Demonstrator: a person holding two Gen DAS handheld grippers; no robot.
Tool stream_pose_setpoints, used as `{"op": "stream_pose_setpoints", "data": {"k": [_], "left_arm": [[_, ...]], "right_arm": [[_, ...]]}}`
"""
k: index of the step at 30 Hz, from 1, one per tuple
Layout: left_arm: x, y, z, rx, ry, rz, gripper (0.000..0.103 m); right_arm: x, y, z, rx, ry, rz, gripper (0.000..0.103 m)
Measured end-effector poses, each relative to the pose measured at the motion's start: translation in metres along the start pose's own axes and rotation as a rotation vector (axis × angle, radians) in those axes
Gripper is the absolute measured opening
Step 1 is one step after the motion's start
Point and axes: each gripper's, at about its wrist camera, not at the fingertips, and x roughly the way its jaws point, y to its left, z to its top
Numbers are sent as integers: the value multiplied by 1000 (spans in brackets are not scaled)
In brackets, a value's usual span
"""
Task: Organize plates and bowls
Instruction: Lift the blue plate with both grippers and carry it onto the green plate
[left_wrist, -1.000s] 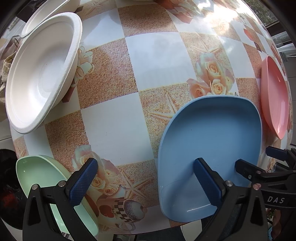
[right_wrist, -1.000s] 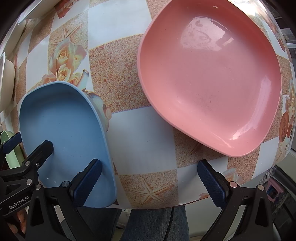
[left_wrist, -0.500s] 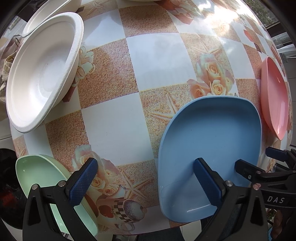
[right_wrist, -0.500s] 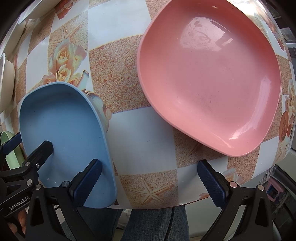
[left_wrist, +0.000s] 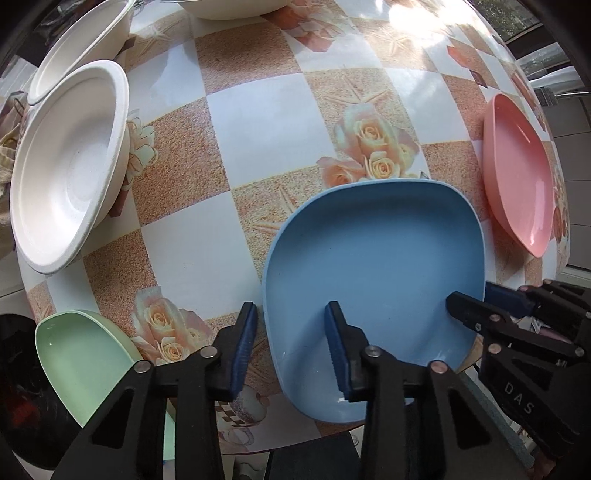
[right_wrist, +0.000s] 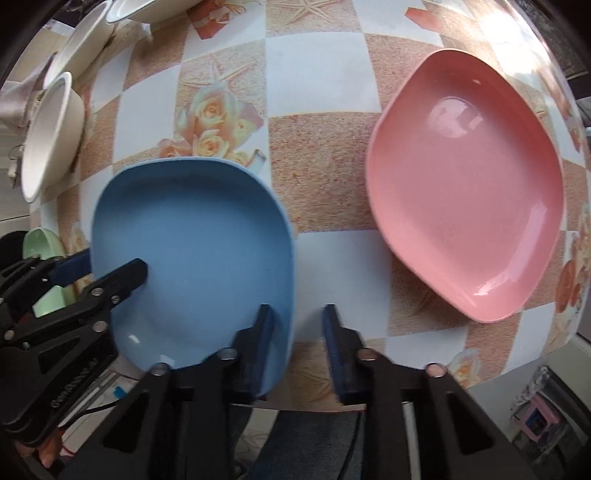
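Both grippers have just been closing on the blue plate (left_wrist: 373, 258) at the table's (left_wrist: 258, 122) near edge: left gripper (left_wrist: 291, 347) astride its left rim, right gripper (right_wrist: 297, 343) astride its right rim.

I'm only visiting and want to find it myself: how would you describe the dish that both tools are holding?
Start at the checked tablecloth printed with roses. On its near edge lies the blue plate, a shallow dish with rounded corners. It sits between a green plate and a pink plate, and it is the only dish with black tools gripping its rim on both sides.
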Motion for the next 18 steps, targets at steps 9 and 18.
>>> {"op": "stream_pose_setpoints", "data": {"k": [9,18], "left_arm": [[-9,7,-26,8,24,-14,21],[-7,15,-62,22,15,2,21]], "right_arm": [[-2,-7,-19,21,19,28,11],[-2,-5,-18,13,21,5,11]]}}
